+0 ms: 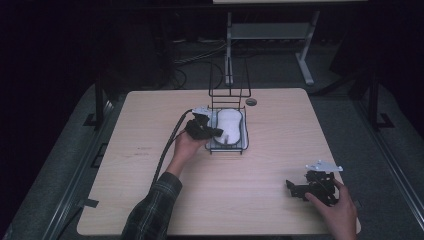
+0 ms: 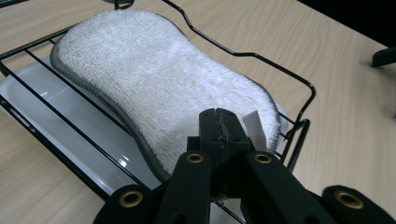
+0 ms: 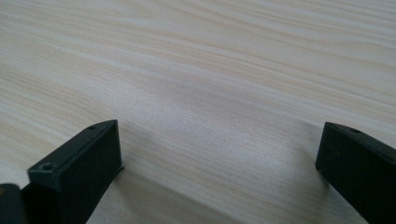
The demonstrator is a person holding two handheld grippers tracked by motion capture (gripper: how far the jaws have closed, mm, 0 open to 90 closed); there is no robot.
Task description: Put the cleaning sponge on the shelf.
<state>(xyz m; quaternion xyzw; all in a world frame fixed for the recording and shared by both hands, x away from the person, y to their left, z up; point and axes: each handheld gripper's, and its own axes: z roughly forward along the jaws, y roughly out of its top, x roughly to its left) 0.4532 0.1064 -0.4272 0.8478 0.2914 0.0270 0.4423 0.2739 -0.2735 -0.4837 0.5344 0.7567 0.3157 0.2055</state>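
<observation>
Nearest the person, the right hand-held gripper rests low on the bare tabletop at the front right corner, its jaws spread wide with nothing between them; in the right gripper view only pale wood grain lies ahead of the two black tips.

Farther in, the left hand-held gripper reaches to the middle of the tabletop, a plaid sleeve trailing behind it. Its jaws stand pressed together, and no pinch of fabric can be made out between them. The tips sit just over the near end of the white sponge pad, beside a small white tag at the pad's edge.

The pad, a peanut-shaped terry piece with a grey border, lies flat inside the black wire rack, over a clear drip tray that lines the rack's bottom. The rack stands just behind the tabletop's centre, its tall wire back rising at the far side.

By my reading, the step in hand is either settling the pad in the rack or coming in to take it. Lifting it would call for opening the jaws, closing on the near edge or tag, and rising clear of the front wire.
</observation>
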